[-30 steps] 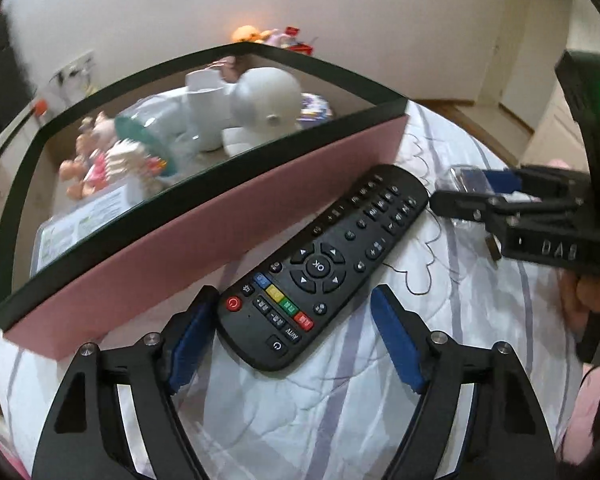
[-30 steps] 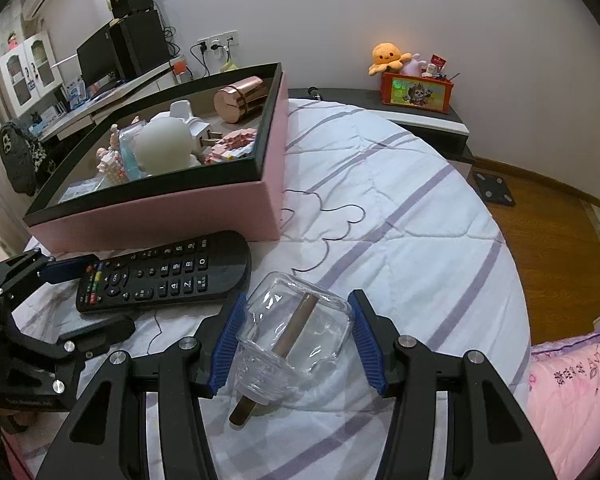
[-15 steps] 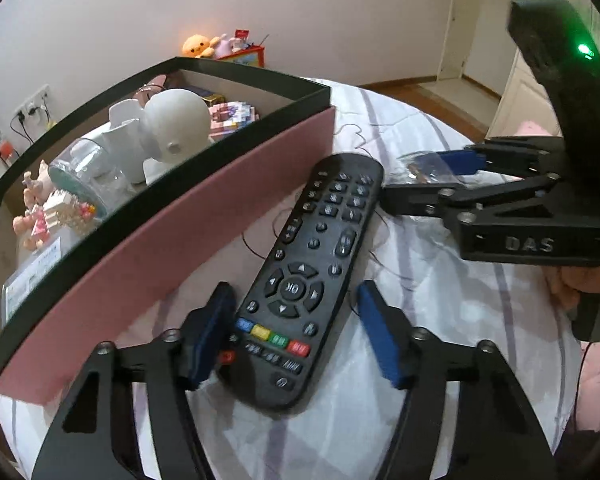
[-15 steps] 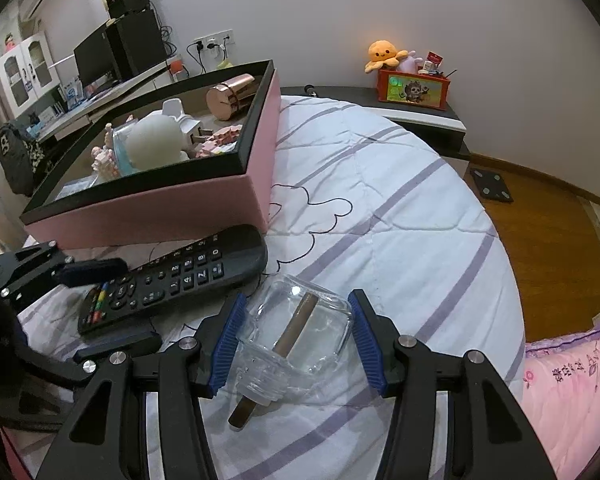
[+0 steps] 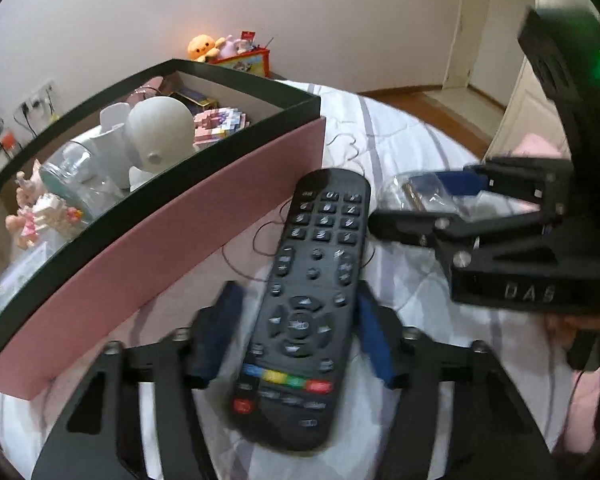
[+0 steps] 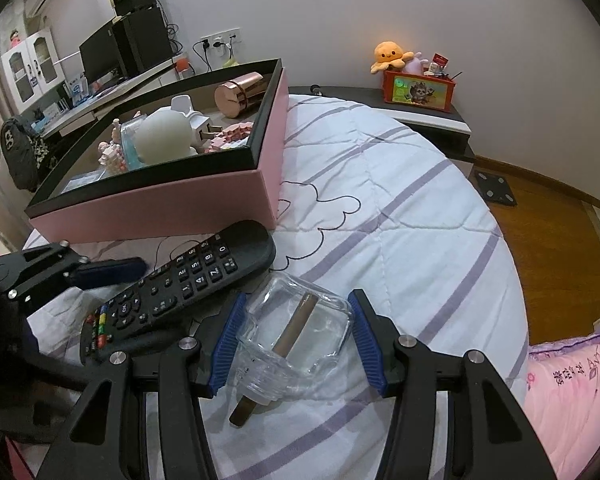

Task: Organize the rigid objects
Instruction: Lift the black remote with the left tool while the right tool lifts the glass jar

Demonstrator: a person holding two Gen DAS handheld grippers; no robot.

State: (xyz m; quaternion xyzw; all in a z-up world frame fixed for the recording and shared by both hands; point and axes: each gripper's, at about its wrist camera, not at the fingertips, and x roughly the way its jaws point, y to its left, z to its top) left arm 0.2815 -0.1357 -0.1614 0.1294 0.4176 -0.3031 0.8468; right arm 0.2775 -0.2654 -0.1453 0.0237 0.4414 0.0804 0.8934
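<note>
A black remote control (image 5: 308, 300) lies on the white striped bedspread, next to the pink box (image 5: 172, 240); it also shows in the right wrist view (image 6: 180, 284). My left gripper (image 5: 296, 332) is open and straddles the remote's lower half, with a gap on the left side. A clear glass bottle (image 6: 296, 332) with a brown stick in its neck lies on its side. My right gripper (image 6: 292, 344) is open around the bottle, its blue pads close to both sides. The pink box (image 6: 160, 204) has a black rim and holds a white round figure, a copper cylinder, toys and blocks.
The right gripper's body (image 5: 520, 264) is just to the right of the remote in the left wrist view. A low shelf with an orange plush and a red box (image 6: 420, 84) stands behind the bed. A desk with a monitor (image 6: 112, 56) is at the far left. Wood floor (image 6: 548, 240) lies to the right.
My left gripper has moved forward over the remote, so its fingers now flank the remote's lower half. The right gripper and the bottle have stayed almost in place.
</note>
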